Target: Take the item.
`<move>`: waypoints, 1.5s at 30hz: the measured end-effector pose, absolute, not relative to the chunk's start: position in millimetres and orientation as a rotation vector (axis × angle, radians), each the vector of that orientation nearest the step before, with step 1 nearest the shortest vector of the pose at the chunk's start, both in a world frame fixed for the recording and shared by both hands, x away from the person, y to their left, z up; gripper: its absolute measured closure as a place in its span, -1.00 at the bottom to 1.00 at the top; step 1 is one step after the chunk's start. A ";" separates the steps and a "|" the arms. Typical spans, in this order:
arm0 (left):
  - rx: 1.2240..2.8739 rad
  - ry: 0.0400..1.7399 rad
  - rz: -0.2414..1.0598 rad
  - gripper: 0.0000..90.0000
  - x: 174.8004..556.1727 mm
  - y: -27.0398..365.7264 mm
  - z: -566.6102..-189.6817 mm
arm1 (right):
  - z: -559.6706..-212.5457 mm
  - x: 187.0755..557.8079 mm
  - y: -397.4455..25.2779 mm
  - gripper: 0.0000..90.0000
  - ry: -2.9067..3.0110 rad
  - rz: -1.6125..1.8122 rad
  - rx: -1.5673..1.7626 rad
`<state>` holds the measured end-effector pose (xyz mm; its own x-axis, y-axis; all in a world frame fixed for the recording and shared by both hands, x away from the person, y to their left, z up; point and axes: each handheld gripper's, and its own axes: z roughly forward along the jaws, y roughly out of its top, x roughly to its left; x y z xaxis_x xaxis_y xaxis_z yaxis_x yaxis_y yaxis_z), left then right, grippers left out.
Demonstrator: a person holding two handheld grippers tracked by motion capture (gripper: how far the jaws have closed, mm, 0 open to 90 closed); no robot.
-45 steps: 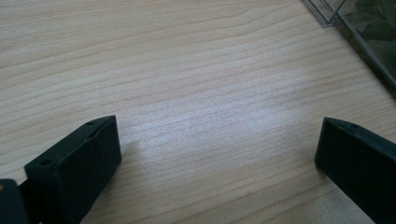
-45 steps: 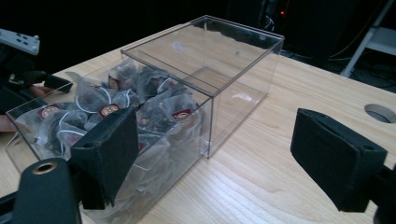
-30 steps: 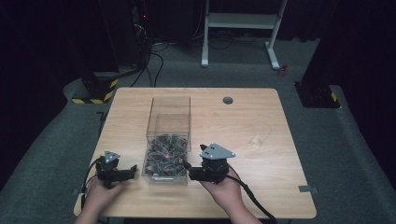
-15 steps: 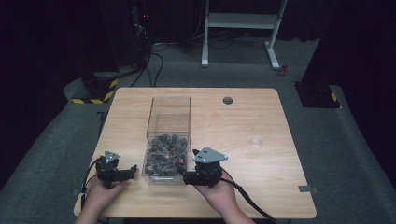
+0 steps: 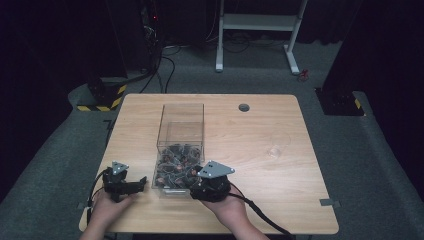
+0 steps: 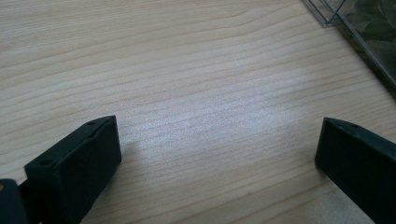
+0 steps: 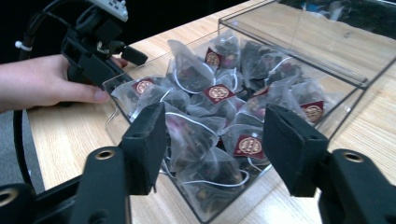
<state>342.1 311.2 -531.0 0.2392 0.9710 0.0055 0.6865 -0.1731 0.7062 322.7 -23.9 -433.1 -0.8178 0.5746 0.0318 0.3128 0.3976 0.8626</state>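
Inspecting progress, we find nothing lifted yet: the tea bags (image 7: pixel 219 116) all lie inside the clear box (image 5: pixel 181 120) on the desk (image 5: pixel 260 130). Right gripper (image 7: pixel 212 140) hovers wide-fingered over them; left gripper (image 6: pixel 215 154), wide and empty, rests beside.

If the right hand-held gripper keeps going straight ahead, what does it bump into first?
Probably the pile of clear pyramid tea bags in the clear plastic box. The right hand-held gripper has its jaws open and points over the box's near edge at them, though depth is hard to judge.
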 end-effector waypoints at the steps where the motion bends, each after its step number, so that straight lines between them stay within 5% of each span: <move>1: 1.933 1.512 0.631 -0.99 342.0 311.2 -531.1 | -434.2 322.6 -22.4 -0.01 2.394 1.387 0.767; 10: 1.933 1.512 0.631 -0.99 342.1 311.2 -531.1 | -441.9 320.3 -12.2 0.44 2.446 1.365 0.719; 21: 1.933 1.512 0.631 -0.99 342.0 311.2 -531.1 | -448.6 323.9 -8.5 0.71 2.473 1.322 0.723; 34: 1.933 1.512 0.631 -0.99 342.0 311.2 -531.0 | -451.2 324.2 -8.0 0.99 2.477 1.323 0.703; 45: 1.934 1.511 0.631 -0.99 342.1 311.2 -531.0 | -447.8 324.0 -11.2 1.00 2.459 1.341 0.705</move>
